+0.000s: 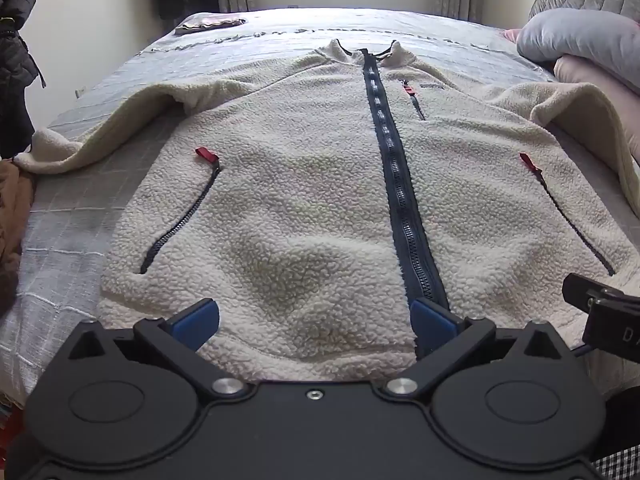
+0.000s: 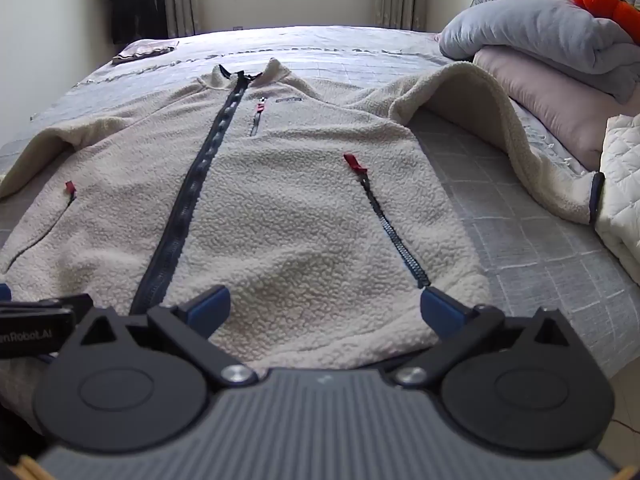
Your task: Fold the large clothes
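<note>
A cream fleece jacket (image 1: 304,184) (image 2: 288,216) lies spread face up on the bed, collar at the far end. Its navy front zipper (image 1: 394,168) (image 2: 188,208) is done up, and red pulls mark the pocket zips. Both sleeves stretch outward, the left sleeve (image 1: 116,124) and the right sleeve (image 2: 492,120). My left gripper (image 1: 316,324) hovers open over the hem, left of the front zipper, with nothing between its blue pads. My right gripper (image 2: 326,314) is open above the hem's right half, also holding nothing. Part of the right gripper (image 1: 600,312) shows at the left wrist view's right edge.
The bed (image 1: 72,224) (image 2: 536,248) has a grey checked cover. Grey and pink folded bedding (image 2: 560,48) is piled at the far right, with an orange plush (image 2: 600,0) on top and a white quilt (image 2: 624,200) nearer. A small folded cloth (image 1: 212,24) lies far left. Dark coats (image 1: 16,52) hang at left.
</note>
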Tool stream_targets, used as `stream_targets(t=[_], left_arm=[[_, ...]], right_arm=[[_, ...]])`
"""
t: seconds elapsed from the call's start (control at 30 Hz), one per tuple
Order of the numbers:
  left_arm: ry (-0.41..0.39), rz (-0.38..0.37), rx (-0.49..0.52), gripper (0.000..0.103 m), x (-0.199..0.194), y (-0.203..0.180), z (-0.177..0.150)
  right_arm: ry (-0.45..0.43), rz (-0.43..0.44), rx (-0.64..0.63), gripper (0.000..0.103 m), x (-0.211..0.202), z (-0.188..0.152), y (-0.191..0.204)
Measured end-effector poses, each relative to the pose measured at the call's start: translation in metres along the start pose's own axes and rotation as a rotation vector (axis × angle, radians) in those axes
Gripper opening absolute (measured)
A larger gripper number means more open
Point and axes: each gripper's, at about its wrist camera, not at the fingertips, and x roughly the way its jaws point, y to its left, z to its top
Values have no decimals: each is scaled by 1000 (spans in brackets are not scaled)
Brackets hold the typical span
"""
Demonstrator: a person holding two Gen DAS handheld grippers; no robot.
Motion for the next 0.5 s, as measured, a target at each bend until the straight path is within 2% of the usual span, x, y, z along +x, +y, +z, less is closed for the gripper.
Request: stream_targets(t=[0.5], left_arm=[[20, 2, -25, 103, 6, 6, 4]], right_arm=[[23, 10, -20, 103, 17, 2, 7]])
